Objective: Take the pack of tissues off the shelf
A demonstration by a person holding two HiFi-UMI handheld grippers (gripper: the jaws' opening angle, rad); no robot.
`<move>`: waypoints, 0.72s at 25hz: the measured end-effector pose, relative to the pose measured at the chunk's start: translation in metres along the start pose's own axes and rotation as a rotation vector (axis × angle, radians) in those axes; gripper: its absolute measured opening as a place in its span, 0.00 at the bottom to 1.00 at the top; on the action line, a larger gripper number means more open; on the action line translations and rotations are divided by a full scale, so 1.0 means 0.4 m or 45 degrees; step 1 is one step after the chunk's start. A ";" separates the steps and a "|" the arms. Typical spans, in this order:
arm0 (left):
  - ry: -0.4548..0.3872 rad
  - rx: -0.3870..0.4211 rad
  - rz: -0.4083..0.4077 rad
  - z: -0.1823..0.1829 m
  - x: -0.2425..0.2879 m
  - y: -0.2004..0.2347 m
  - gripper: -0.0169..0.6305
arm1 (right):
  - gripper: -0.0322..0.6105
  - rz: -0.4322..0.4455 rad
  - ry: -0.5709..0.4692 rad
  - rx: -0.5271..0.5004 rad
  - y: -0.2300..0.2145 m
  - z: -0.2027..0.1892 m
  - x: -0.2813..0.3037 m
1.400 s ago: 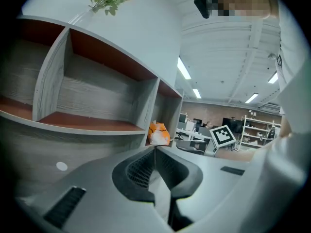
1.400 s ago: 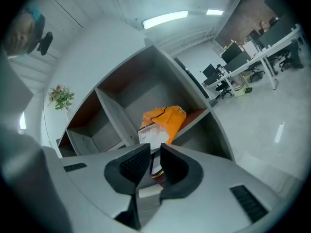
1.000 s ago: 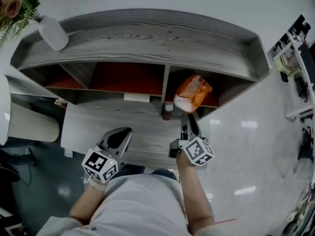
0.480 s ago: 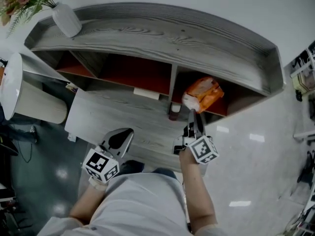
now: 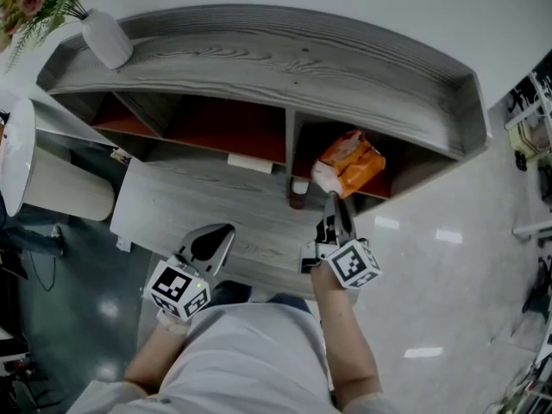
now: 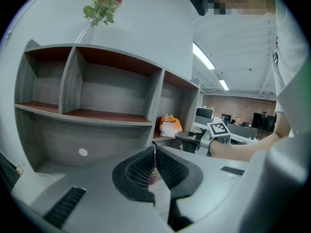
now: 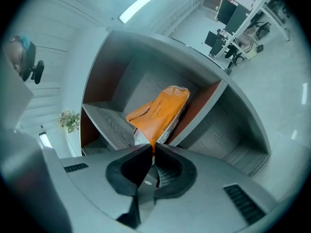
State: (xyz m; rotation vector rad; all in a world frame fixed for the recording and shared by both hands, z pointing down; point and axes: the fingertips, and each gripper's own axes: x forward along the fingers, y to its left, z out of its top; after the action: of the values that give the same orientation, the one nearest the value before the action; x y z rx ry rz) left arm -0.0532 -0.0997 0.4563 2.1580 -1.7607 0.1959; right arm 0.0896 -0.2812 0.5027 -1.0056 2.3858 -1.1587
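Nearest the person, the left hand-held gripper hangs over the front of the shelf's lower board with its jaws pressed together on nothing. Beside it, the right hand-held gripper points into the shelf, its jaws closed to a thin slit that pinches the lower corner of the orange-and-white plastic pack of tissues. A small dark-red bottle stands just left of that gripper's tips, at the foot of an upright divider. The pack sits tilted in the right-hand compartment of the grey wood-grain shelf. Farthest off, a white vase of flowers leans on the shelf top's left end
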 end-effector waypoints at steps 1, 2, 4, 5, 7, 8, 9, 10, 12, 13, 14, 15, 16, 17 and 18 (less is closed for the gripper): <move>0.001 0.004 -0.011 0.001 0.004 -0.002 0.06 | 0.10 0.001 -0.002 -0.003 0.002 0.002 -0.006; 0.001 0.008 -0.022 0.002 0.008 -0.005 0.06 | 0.09 0.004 -0.004 -0.011 0.005 0.004 -0.013; 0.002 0.014 -0.049 0.006 0.017 -0.012 0.06 | 0.09 0.007 -0.012 -0.008 0.011 0.006 -0.029; 0.003 0.020 -0.066 0.009 0.022 -0.016 0.06 | 0.09 0.004 -0.017 0.003 0.012 0.004 -0.039; 0.001 0.029 -0.102 0.012 0.033 -0.027 0.06 | 0.09 0.000 -0.031 0.027 0.011 -0.001 -0.061; -0.001 0.030 -0.119 0.014 0.039 -0.033 0.05 | 0.09 0.004 -0.039 0.037 0.017 -0.001 -0.071; -0.001 0.031 -0.137 0.016 0.044 -0.040 0.06 | 0.09 0.008 -0.045 0.034 0.026 0.003 -0.082; 0.000 0.037 -0.158 0.021 0.050 -0.049 0.06 | 0.09 0.008 -0.051 0.026 0.034 0.008 -0.094; 0.001 0.057 -0.211 0.032 0.064 -0.070 0.06 | 0.09 -0.004 -0.068 0.016 0.045 0.015 -0.123; 0.001 0.067 -0.244 0.037 0.074 -0.082 0.06 | 0.09 -0.014 -0.082 0.015 0.047 0.018 -0.140; 0.002 0.074 -0.278 0.040 0.084 -0.095 0.06 | 0.09 -0.025 -0.099 0.012 0.049 0.021 -0.158; 0.003 0.080 -0.311 0.042 0.094 -0.107 0.05 | 0.09 -0.036 -0.114 0.005 0.051 0.025 -0.174; 0.005 0.085 -0.340 0.041 0.103 -0.117 0.06 | 0.09 -0.046 -0.127 -0.001 0.054 0.028 -0.189; 0.008 0.089 -0.365 0.040 0.112 -0.127 0.05 | 0.09 -0.056 -0.138 -0.002 0.055 0.030 -0.203; 0.011 0.091 -0.389 0.038 0.121 -0.136 0.06 | 0.09 -0.064 -0.148 0.006 0.054 0.028 -0.216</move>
State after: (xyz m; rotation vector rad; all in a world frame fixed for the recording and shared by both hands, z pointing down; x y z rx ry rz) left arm 0.0084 -0.1406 0.4481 2.4372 -1.4142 0.1919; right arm 0.1468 -0.2175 0.4762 -1.1058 2.2786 -1.0909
